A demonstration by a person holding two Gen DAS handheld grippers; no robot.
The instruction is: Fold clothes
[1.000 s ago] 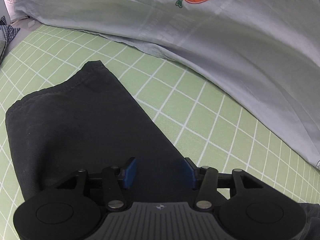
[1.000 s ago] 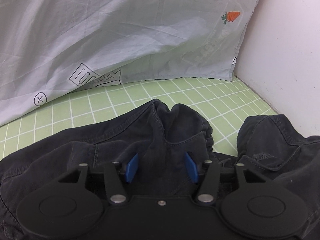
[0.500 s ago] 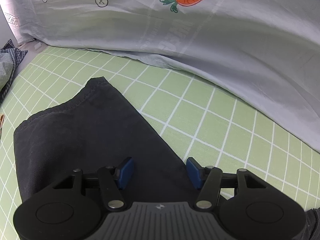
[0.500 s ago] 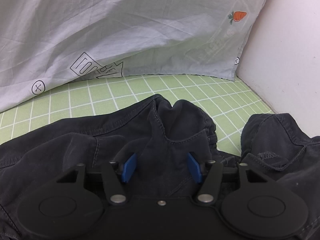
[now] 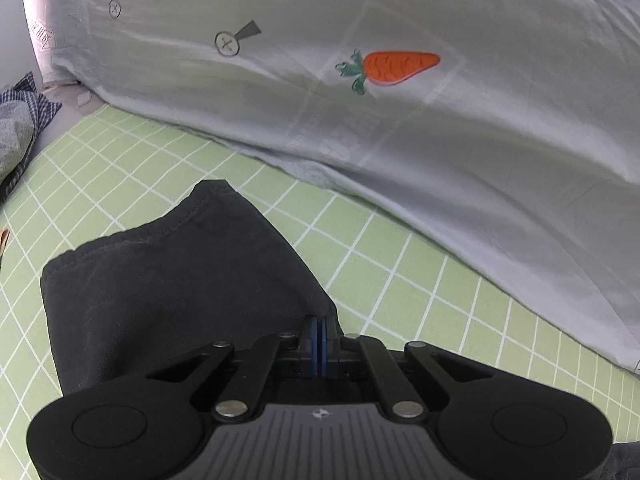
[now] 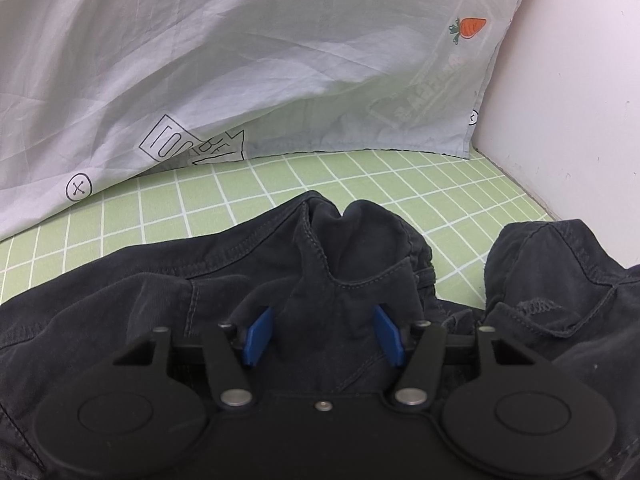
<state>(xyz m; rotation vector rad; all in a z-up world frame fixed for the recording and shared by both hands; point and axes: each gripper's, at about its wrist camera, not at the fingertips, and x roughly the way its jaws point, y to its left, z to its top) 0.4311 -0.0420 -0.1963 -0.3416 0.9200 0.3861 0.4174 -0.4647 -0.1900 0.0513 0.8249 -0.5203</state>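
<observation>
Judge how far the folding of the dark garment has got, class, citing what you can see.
Done: one end of the dark garment lies flat on the green grid mat. In hand: the left gripper is shut on its edge. Left: the right gripper is open over bunched cloth; no fold shows yet.

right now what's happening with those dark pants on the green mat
A person with a claw in each hand is folding dark pants on a green grid mat. The left claw is shut, pinching the edge of the flat leg. The right claw is open, its blue fingers on either side of a bunched ridge of the fabric. A pale carrot-print sheet lies along the far side.
</observation>
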